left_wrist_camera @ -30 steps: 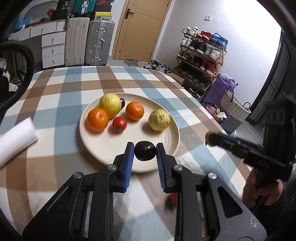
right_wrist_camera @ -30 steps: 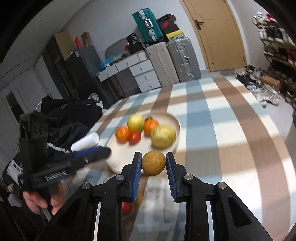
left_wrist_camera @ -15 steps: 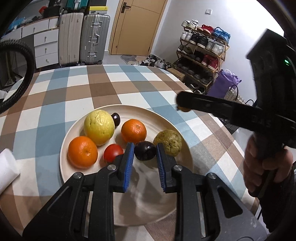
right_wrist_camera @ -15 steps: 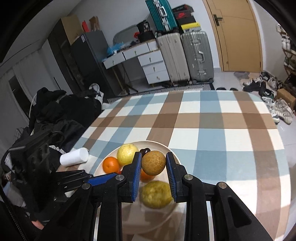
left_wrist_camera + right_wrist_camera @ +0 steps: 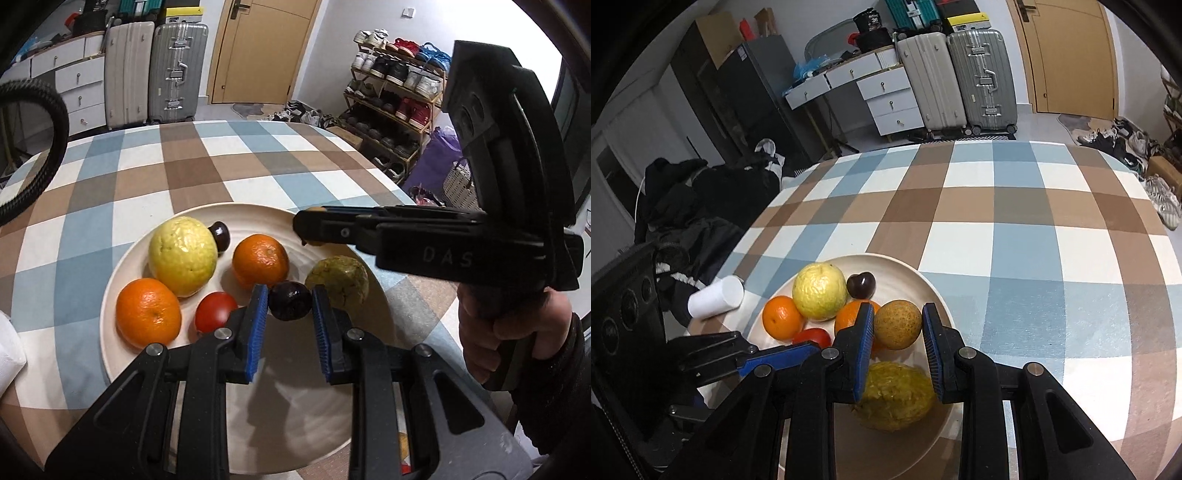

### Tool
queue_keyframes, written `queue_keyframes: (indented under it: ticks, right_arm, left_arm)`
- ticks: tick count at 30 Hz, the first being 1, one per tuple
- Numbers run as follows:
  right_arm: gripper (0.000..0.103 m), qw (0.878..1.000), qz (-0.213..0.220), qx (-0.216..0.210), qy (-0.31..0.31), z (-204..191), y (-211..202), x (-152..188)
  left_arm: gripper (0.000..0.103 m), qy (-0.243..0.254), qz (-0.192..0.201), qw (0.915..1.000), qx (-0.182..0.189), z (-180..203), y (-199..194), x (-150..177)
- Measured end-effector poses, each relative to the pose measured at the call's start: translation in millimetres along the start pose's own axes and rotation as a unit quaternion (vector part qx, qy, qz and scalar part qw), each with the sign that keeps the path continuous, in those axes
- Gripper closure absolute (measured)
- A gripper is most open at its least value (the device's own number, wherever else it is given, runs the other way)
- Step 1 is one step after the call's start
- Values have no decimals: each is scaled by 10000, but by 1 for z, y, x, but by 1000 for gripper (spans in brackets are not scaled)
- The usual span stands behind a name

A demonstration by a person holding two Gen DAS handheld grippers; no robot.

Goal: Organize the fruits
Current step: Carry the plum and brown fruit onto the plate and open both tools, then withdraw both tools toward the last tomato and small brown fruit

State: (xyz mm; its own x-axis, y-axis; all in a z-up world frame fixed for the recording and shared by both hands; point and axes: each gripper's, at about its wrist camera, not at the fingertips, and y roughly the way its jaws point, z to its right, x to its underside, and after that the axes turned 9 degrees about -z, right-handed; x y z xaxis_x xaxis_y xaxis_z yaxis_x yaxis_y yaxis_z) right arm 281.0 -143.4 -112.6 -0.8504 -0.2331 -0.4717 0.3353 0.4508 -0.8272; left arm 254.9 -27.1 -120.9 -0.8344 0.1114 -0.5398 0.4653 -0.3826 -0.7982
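Checked tablecloth (image 5: pixel 1027 206): above the plate (image 5: pixel 110 306), a dark plum (image 5: pixel 289 305) is being gripped by the left gripper (image 5: pixel 289 325) and a tan round fruit (image 5: pixel 897 324) by the right gripper (image 5: pixel 897 350)

The left gripper (image 5: pixel 289 320) sits low at 6 o'clock over a cream plate (image 5: pixel 122 362) on a checked tablecloth (image 5: pixel 177 173), its blue pads closed against a dark plum (image 5: pixel 289 300). On the plate lie a yellow fruit (image 5: pixel 183 256) at 10 o'clock with a second dark plum (image 5: pixel 220 235) touching its far side, an orange (image 5: pixel 148 313) at 9 o'clock, a small tomato (image 5: pixel 215 316) beside it, another orange (image 5: pixel 260 261) at 12 o'clock and a greenish-brown fruit (image 5: pixel 338 281) at 2 o'clock. From 3 o'clock a hand (image 5: pixel 506 332) holds the right gripper (image 5: pixel 314 229) over the plate's far rim, a brownish fruit only just showing between its fingers.
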Motion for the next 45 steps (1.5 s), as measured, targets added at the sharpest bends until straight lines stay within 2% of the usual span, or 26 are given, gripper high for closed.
queue_keyframes:
  ticks: [9,13,14,16,19,21,22,25,27,30,34,37,40,41,45]
  right_arm:
    - [75,9997,-86,68,220,6,2,1]
    - [65,9995,-16,21,310,10,-6,2]
    - [60,9994,12,-29,335,11,-9,4]
    - [59,9992,116,-81,363,12,-19,7]
    - [54,9985,401,-16,368,12,-42,15]
    - [51,9971,627,-33,430,10,-59,25]
    - [51,9964,716,-44,444,9,-67,29]
    - [47,9939,995,-43,471,2,-90,47]
    - [37,9923,1153,-52,457,-5,-102,59]
    - [30,9889,1440,-48,354,-20,-122,83]
    - [15,9848,1715,-16,289,-37,-141,110]
    - [6,9814,1877,251,313,-49,-151,128]
    - [3,9788,1992,274,393,-54,-158,142]
    - [2,9787,1992,260,424,-55,-159,146]
    - [1,9771,2043,362,475,-63,-164,163]
  left_arm:
    - [81,-41,-17,10000,-16,-1,4,-1]
    - [81,-106,3,9999,20,-1,3,-1]
    - [81,-130,0,9999,18,-2,3,-1]
    - [81,-146,-9,9999,15,-1,2,0]
    - [68,-117,15,9999,-42,4,-5,3]
    - [47,-136,69,9999,-47,7,-13,6]
    - [43,-172,131,9998,-6,8,-19,8]
    - [40,-177,269,9995,-7,13,-35,13]
    - [36,-163,324,9993,-117,19,-47,18]
    - [25,-116,442,9986,-268,28,-66,27]
    - [22,-93,660,9966,-492,41,-94,44]
    - [20,-50,718,9954,-639,51,-109,55]
    - [9,-77,836,9934,-782,59,-125,68]
    - [2,-112,916,9916,-901,61,-131,75]
    - [1,-160,1046,9895,-989,66,-145,94]
